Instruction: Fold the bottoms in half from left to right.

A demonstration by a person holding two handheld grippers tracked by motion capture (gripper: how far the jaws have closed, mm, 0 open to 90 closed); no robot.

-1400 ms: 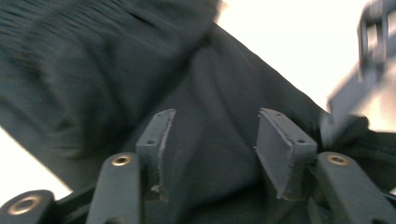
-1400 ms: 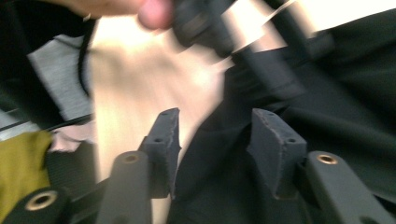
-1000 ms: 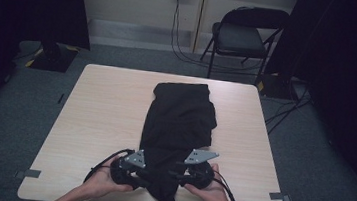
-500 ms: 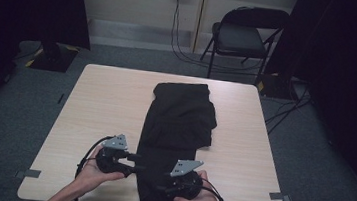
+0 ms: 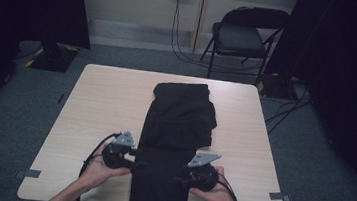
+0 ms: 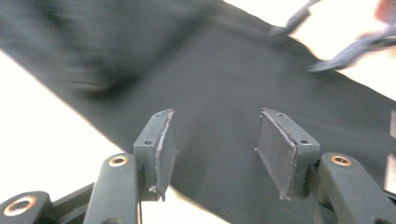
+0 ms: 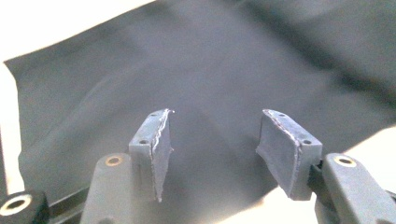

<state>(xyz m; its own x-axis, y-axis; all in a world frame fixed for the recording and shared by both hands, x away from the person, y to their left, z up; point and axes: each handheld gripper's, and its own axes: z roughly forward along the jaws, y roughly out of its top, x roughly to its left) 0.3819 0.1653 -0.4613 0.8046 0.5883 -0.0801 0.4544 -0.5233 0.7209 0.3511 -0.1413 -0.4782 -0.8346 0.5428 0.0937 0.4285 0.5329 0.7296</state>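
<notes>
A black garment (image 5: 178, 130) lies lengthwise down the middle of the light wooden table (image 5: 106, 103), its near end flat by the front edge. My left gripper (image 5: 138, 165) is at the cloth's left edge and points right. My right gripper (image 5: 179, 179) is at its right edge and points left. In the left gripper view the gripper (image 6: 212, 149) hovers over the dark cloth (image 6: 210, 79), and in the right gripper view the gripper (image 7: 212, 149) hovers over the cloth (image 7: 210, 70). Both pairs of jaws have just been opening and stand apart, with nothing pinched between the pads.
A black folding chair (image 5: 243, 37) stands behind the table, with cables on the floor near it. Dark curtains hang at both sides. Bare tabletop lies left and right of the garment. Tape marks (image 5: 277, 196) sit at the table's front corners.
Both grippers sat close together on the garment's near part. The left one has shifted out to the cloth's left edge, the right one slightly nearer the front edge. Their jaws stand wider.
</notes>
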